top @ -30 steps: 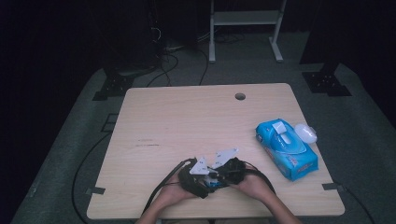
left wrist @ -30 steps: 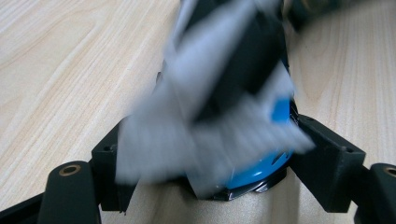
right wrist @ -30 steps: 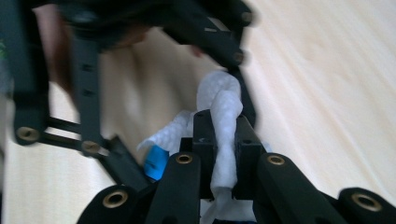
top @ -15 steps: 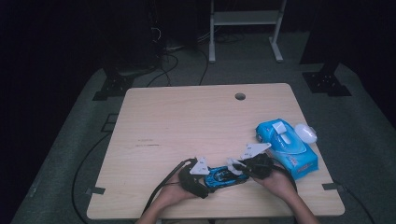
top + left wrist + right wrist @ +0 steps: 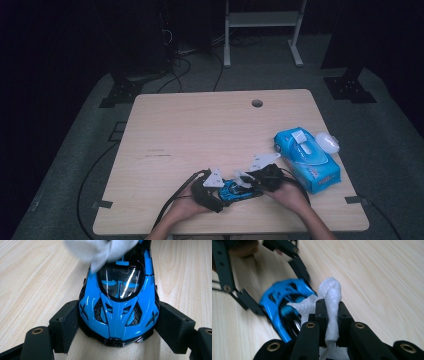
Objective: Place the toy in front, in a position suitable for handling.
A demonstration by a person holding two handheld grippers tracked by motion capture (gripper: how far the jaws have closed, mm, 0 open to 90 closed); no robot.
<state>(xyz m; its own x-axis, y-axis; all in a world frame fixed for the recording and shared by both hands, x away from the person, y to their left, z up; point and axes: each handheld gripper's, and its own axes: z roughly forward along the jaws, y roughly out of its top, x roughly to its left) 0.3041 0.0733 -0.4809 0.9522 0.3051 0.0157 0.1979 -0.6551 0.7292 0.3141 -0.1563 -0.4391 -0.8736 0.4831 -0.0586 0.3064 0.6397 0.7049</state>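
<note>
Blue toy car (image 5: 117,310) sits near the front edge of the wooden bench (image 5: 200,130), clamped at its nose between the fingers (image 5: 65,325) of the left gripper (image 5: 212,187); the right gripper (image 5: 329,315) has its fingers closed tight on a white wipe (image 5: 331,300), which lies against the car's roof; further right on the bench lies a blue packet of wipes (image 5: 307,159), with a white lid-like piece (image 5: 327,142) just beside it.
</note>
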